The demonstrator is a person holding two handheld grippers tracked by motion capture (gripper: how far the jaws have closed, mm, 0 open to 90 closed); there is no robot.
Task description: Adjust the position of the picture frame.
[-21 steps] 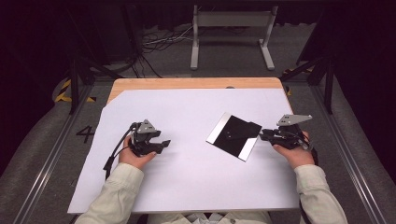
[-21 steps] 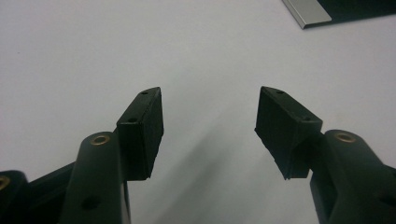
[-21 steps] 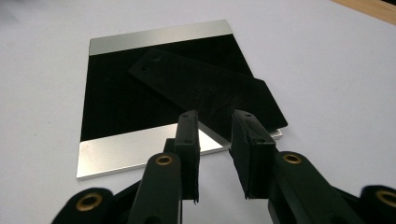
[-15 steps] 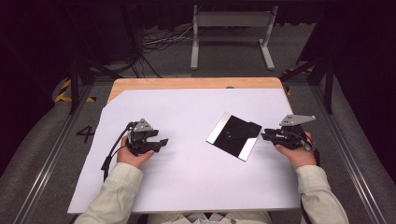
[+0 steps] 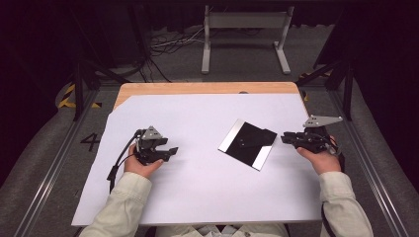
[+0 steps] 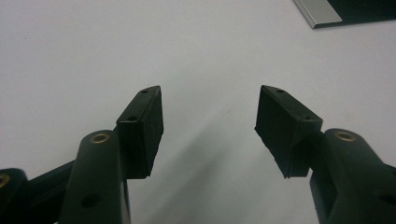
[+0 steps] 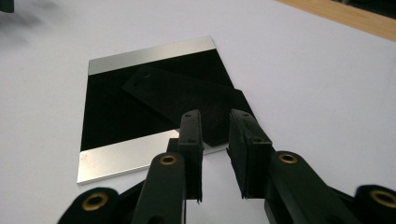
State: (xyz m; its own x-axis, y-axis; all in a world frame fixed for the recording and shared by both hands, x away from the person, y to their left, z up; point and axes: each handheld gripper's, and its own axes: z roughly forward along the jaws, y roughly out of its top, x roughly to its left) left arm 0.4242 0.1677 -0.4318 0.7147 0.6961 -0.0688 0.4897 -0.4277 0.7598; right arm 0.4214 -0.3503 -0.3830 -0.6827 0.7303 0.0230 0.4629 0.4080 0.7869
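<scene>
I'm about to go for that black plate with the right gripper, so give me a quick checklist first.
1. Right gripper beside the plate, aimed at it: ok.
2. Right gripper holds nothing, jaws narrowly apart: ok.
3. Small black piece lying on the plate, overhanging its near edge: not ok, may shift.
4. Left gripper open, well away from the plate: ok.
5. White sheet flat around the plate: ok.
6. Plate liftable off the sheet: cannot tell.

The high view looks forward and down on the whole counter (image 5: 197, 197). Each gripper view sits low and close, looking along its jaws. All three share the plate (image 5: 248, 144) (image 6: 322, 11) (image 7: 154, 112).
</scene>
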